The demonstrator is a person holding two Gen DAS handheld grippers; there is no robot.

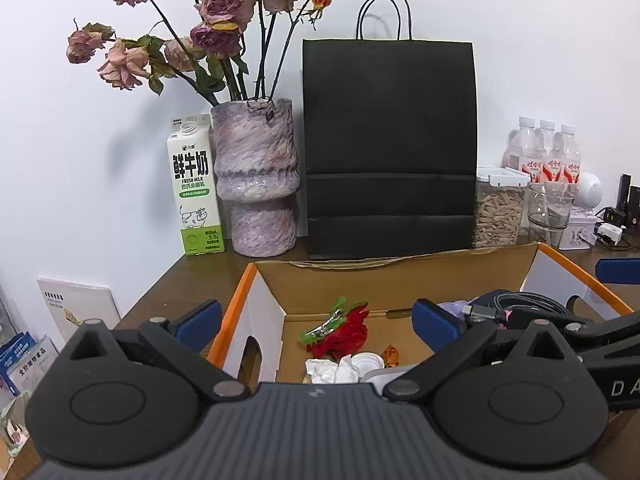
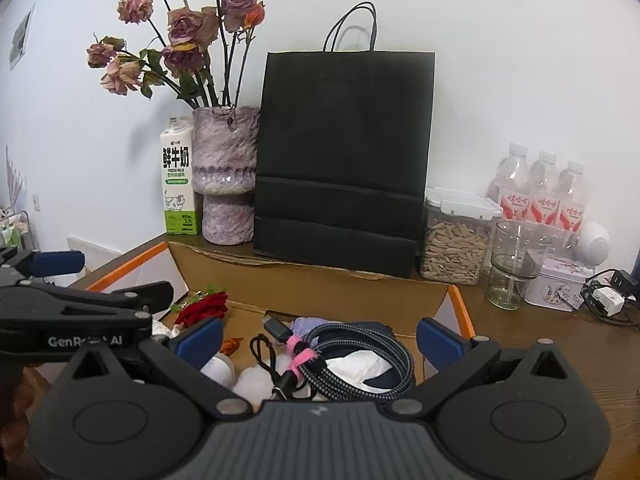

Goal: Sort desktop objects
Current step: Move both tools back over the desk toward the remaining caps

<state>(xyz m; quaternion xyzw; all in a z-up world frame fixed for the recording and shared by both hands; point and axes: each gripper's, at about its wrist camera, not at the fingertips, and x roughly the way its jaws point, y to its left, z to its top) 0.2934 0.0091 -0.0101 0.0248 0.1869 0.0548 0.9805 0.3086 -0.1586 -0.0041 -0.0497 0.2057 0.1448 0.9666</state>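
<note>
An open cardboard box [image 1: 400, 276] with orange-edged flaps sits on the brown desk. In it lie a red artificial rose [image 1: 346, 332], crumpled white tissue [image 1: 332, 370], a white cap [image 1: 366, 360] and a small amber piece [image 1: 391, 355]. The right wrist view shows the box [image 2: 320, 284] also holding a coiled braided cable [image 2: 360, 356] with a pink tie, the rose [image 2: 204, 308] and white wads [image 2: 256, 384]. My left gripper [image 1: 318, 320] is open and empty above the box's left part. My right gripper [image 2: 320, 338] is open and empty above the cable.
Behind the box stand a black paper bag [image 1: 390, 148], a purple vase of dried roses [image 1: 256, 176] and a milk carton [image 1: 194, 188]. At the right are a jar of seeds [image 2: 454, 236], a glass cup [image 2: 516, 264], three water bottles [image 2: 540, 192], a small tin [image 2: 560, 284] and a charger [image 2: 606, 300].
</note>
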